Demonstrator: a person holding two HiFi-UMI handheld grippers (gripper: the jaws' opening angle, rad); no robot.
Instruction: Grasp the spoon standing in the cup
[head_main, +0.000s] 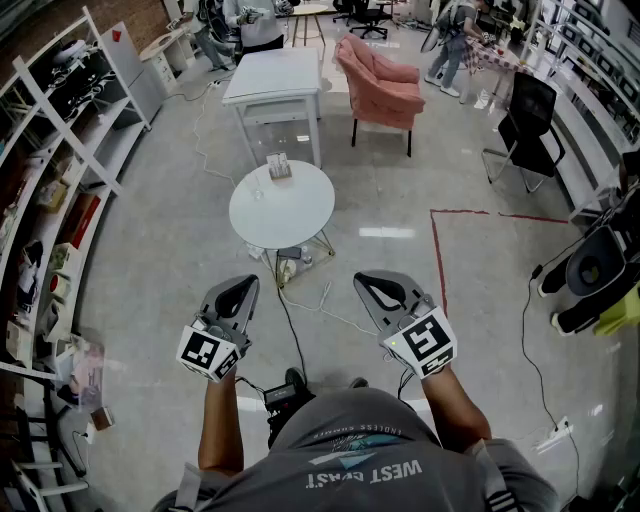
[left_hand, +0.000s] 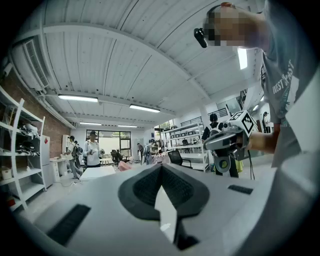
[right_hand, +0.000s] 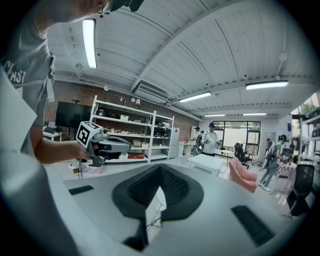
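Left gripper (head_main: 238, 290) & right gripper (head_main: 378, 288), bottom of frame: fingers closed, empty, prob. just carried. Likely cup (head_main: 279, 168) on round worktop (head_main: 250, 215), upper centre, well apart.

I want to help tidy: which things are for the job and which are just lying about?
For the job: left gripper, right gripper, cup (spoon too small to see), round table.
Lying about: pink armchair, square table, black chair, shelves.

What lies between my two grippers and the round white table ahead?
Head view: mostly bare floor, crossed by a black cable and a white cable, with small clutter at the round table's foot.
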